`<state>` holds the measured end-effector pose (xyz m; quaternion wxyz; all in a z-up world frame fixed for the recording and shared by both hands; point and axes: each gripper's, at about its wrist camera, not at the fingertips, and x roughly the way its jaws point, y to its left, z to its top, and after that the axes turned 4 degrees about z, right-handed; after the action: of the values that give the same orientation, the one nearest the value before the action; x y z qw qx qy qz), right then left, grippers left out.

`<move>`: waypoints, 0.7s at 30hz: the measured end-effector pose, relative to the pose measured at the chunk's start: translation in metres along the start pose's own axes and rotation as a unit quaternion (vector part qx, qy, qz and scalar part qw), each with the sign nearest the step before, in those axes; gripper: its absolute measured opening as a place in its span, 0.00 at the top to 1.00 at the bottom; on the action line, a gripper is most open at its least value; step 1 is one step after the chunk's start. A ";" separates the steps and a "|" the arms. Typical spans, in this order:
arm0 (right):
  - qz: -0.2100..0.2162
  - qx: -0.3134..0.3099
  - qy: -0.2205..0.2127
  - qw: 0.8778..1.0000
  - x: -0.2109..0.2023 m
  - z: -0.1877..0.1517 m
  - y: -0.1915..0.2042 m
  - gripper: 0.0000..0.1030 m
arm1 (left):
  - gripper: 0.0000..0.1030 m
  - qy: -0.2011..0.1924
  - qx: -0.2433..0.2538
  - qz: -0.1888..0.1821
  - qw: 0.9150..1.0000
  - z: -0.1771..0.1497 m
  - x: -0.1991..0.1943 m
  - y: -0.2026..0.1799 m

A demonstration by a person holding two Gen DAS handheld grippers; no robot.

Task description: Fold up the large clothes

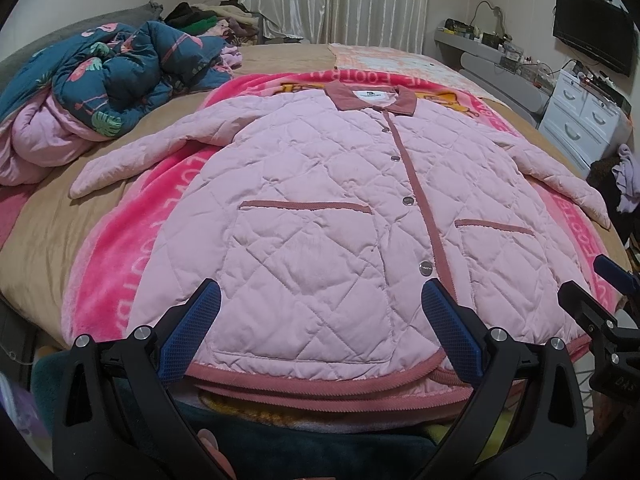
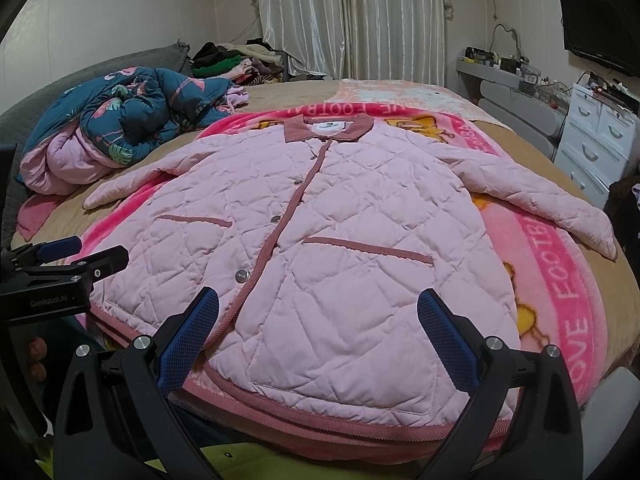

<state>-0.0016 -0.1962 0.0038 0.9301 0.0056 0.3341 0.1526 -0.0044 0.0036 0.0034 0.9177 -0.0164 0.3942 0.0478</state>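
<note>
A large pink quilted jacket (image 1: 320,200) with a darker pink collar, trim and pockets lies flat and buttoned on a pink blanket, front up, both sleeves spread outward. It also shows in the right wrist view (image 2: 340,248). My left gripper (image 1: 320,300) is open and empty above the hem's left half. My right gripper (image 2: 318,312) is open and empty above the hem's right half. The right gripper shows at the right edge of the left wrist view (image 1: 592,292). The left gripper shows at the left edge of the right wrist view (image 2: 80,252).
The bright pink blanket (image 1: 140,240) covers a tan bed (image 1: 48,220). A bundled blue flamingo quilt (image 1: 120,68) lies at the back left, with piled clothes (image 1: 208,20) behind. White drawers (image 1: 580,116) and a wall TV (image 1: 592,28) stand at the right.
</note>
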 end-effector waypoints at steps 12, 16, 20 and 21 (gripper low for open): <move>0.007 -0.002 0.006 1.000 0.014 0.012 -0.008 0.04 | 0.09 0.000 -0.004 0.002 1.000 0.021 0.010 -0.001; 0.014 0.001 0.009 1.000 0.020 0.021 -0.013 0.04 | 0.09 0.002 -0.007 0.004 1.000 0.031 0.014 0.000; 0.010 0.004 0.013 1.000 0.029 0.031 -0.020 0.04 | 0.09 -0.003 -0.005 0.008 1.000 0.043 0.017 -0.002; 0.008 0.005 0.013 1.000 0.031 0.034 -0.022 0.04 | 0.09 -0.003 -0.005 0.010 1.000 0.045 0.018 -0.003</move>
<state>0.0484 -0.2049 0.0088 0.9242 0.0111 0.3473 0.1582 0.0410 0.0049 0.0215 0.9184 -0.0168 0.3910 0.0585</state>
